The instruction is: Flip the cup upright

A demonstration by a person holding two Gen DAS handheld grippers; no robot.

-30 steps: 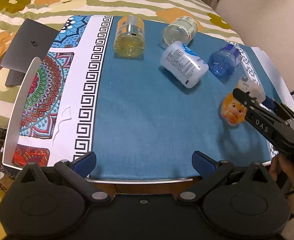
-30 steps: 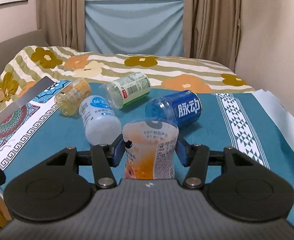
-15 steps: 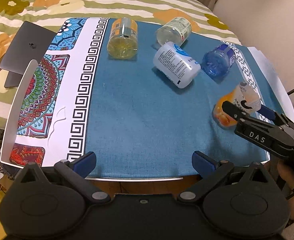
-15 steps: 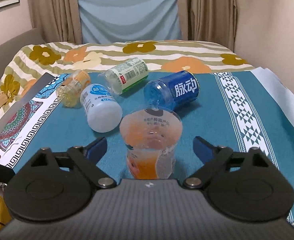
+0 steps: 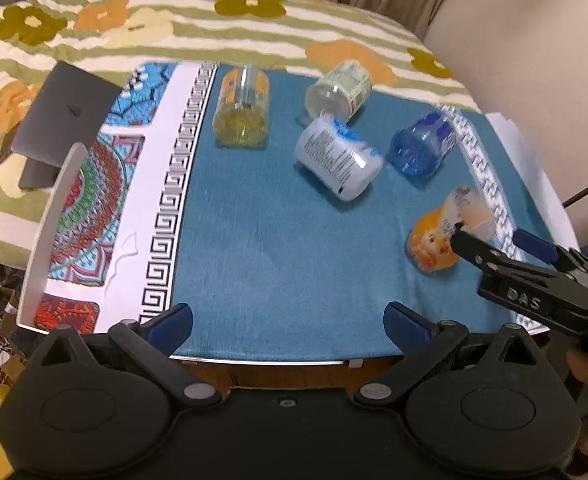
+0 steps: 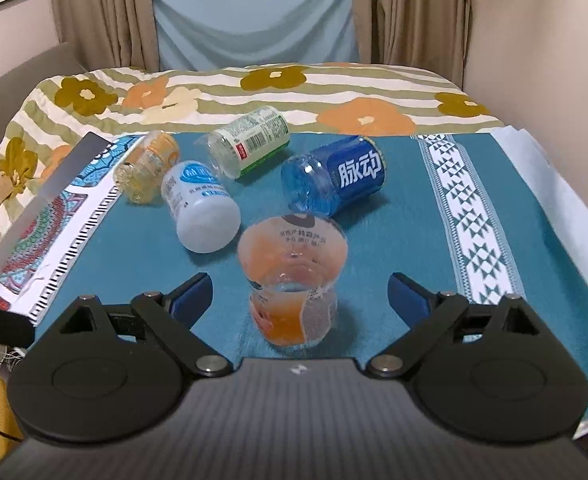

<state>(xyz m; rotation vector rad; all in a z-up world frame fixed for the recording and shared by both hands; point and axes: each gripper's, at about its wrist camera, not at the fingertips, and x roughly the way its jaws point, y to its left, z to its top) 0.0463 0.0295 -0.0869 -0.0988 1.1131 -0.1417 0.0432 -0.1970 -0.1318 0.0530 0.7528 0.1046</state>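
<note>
An orange clear plastic cup (image 6: 294, 280) stands upright, mouth up, on the blue cloth, between and just ahead of the fingers of my right gripper (image 6: 299, 296), which is open and not touching it. In the left wrist view the same cup (image 5: 447, 236) stands at the right, with my right gripper (image 5: 497, 246) beside it. My left gripper (image 5: 288, 322) is open and empty at the table's near edge. Several other cups lie on their sides: a white one (image 6: 198, 208), a blue one (image 6: 333, 176), a green-labelled one (image 6: 250, 142) and a yellow one (image 6: 148, 166).
The blue cloth (image 5: 278, 240) covers a tray-like table with a patterned white border (image 5: 106, 200) at the left. A grey laptop (image 5: 60, 120) lies on the flowered bedding (image 5: 166, 28) behind. A wall is to the right.
My right gripper opened and let go of the orange cup, which now stands upright on the cloth. The gripper has drawn back a little. My left gripper stayed open.
</note>
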